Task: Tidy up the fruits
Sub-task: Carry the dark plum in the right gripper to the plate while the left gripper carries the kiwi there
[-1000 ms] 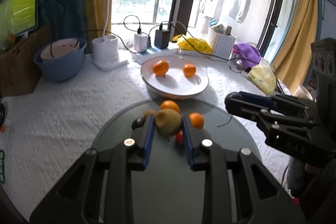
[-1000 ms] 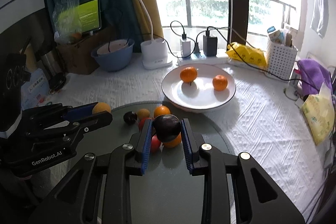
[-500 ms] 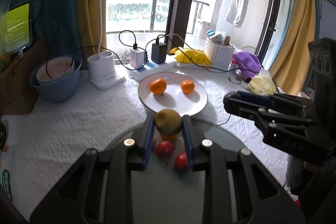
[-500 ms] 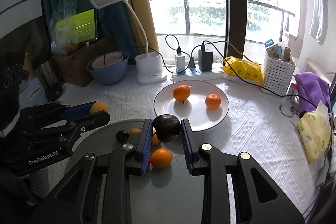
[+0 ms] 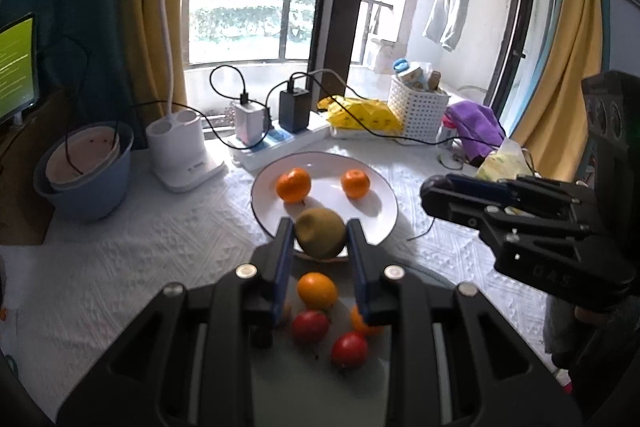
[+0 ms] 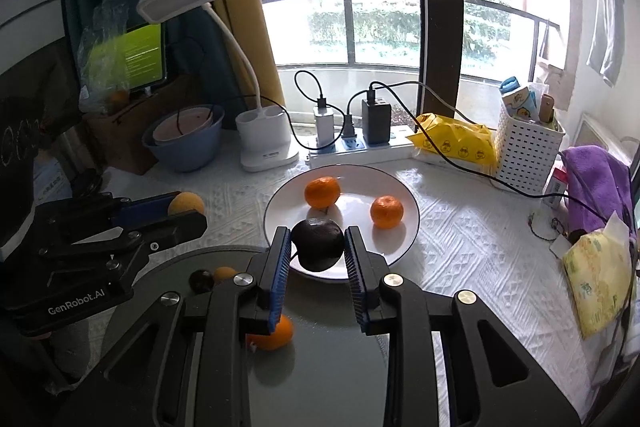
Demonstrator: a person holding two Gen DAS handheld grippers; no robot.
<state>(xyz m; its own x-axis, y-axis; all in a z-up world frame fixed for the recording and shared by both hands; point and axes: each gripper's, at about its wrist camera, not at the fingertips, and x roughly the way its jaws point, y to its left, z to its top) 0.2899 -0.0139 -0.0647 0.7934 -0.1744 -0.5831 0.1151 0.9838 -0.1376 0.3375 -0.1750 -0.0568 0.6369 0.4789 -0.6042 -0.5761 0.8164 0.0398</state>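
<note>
My left gripper (image 5: 320,239) is shut on a brown-green kiwi (image 5: 320,238), held over the near rim of the white plate (image 5: 384,223). My right gripper (image 6: 318,245) is shut on a dark purple plum (image 6: 318,243), also over the plate's (image 6: 404,227) near edge. Two tangerines (image 5: 294,185) (image 5: 355,183) lie on the plate. Below, on the round dark grey tray (image 5: 320,395), lie an orange (image 5: 317,290), two red fruits (image 5: 310,325) (image 5: 349,349) and another partly hidden orange fruit. In the right wrist view the left gripper (image 6: 188,213) shows at left with its kiwi (image 6: 186,203).
A white desk lamp (image 5: 180,155), a blue bowl (image 5: 86,183), a power strip with chargers (image 5: 276,143), a yellow packet (image 5: 364,113), a white basket (image 5: 418,109), a purple cloth (image 5: 474,125) and loose cables stand beyond the plate on the white tablecloth.
Both grippers have lifted off the dark tray and moved forward with their fruit, from above the tray's fruit pile to over the plate's near edge.
</note>
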